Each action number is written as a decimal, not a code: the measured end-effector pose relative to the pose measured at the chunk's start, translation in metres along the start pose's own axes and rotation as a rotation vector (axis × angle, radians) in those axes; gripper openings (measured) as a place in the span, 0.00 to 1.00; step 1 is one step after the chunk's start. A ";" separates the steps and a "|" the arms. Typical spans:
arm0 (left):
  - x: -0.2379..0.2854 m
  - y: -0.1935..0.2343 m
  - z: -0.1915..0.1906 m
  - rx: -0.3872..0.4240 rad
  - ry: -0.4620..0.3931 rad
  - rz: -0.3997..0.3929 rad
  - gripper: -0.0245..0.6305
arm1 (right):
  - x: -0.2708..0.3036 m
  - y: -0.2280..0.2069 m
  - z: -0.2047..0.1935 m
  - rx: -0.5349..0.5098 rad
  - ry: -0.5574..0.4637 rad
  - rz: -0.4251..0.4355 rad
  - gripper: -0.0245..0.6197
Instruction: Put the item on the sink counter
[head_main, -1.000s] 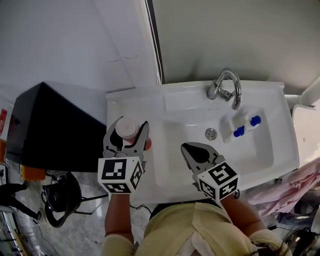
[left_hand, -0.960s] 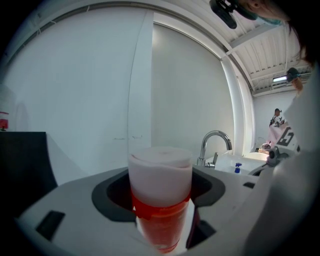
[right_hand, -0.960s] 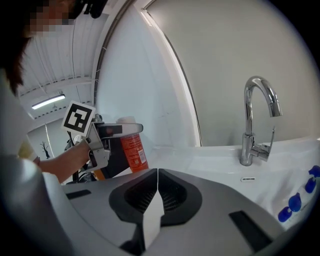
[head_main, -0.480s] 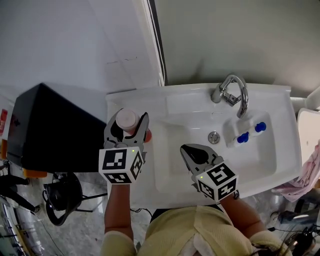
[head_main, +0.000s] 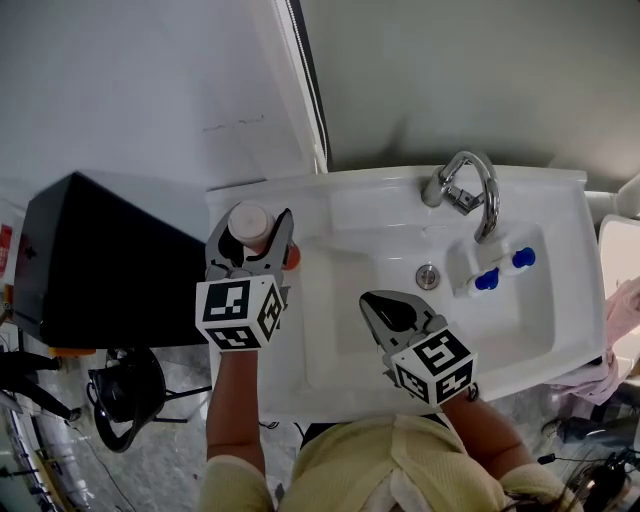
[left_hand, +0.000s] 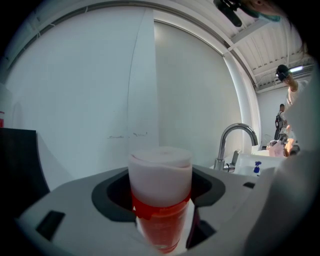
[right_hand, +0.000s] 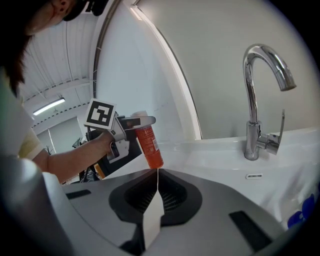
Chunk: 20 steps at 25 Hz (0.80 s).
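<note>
I am pinching the orange bottle (left_hand: 161, 200) in my left gripper (head_main: 252, 235), holding it over the sink counter (head_main: 225, 200), left of the basin. Base contact: cannot tell. Release is pending. My right gripper (head_main: 375, 300) is hanging pressed together, empty.

I count two tongs, my left tongs (head_main: 255, 232) and my right tongs (head_main: 367, 298), and one orange bottle (left_hand: 161, 200) with a pale cap. There is one white sink (head_main: 566, 300) with one chrome faucet (head_main: 466, 186) and one drain (head_main: 427, 275), and in its basin two small blue-capped containers (head_main: 487, 280) (head_main: 520, 259). One black box (head_main: 100, 260) stands at its left.
</note>
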<state>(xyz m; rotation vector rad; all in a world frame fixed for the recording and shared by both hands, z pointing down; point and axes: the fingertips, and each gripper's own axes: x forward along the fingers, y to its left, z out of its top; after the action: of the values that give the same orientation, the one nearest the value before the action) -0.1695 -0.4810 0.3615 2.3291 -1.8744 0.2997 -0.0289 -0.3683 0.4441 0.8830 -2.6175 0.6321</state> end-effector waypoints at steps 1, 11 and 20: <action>0.003 0.001 -0.001 -0.001 -0.002 0.002 0.53 | 0.001 0.000 0.000 -0.001 0.001 0.002 0.08; 0.022 0.014 -0.014 -0.005 -0.003 0.021 0.53 | 0.013 0.000 -0.002 -0.004 0.010 0.022 0.08; 0.031 0.032 -0.015 -0.016 -0.021 0.058 0.53 | 0.023 0.003 -0.007 -0.012 0.018 0.021 0.08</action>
<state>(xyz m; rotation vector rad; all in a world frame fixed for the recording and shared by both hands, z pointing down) -0.1957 -0.5139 0.3833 2.2797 -1.9487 0.2662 -0.0468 -0.3739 0.4589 0.8430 -2.6149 0.6257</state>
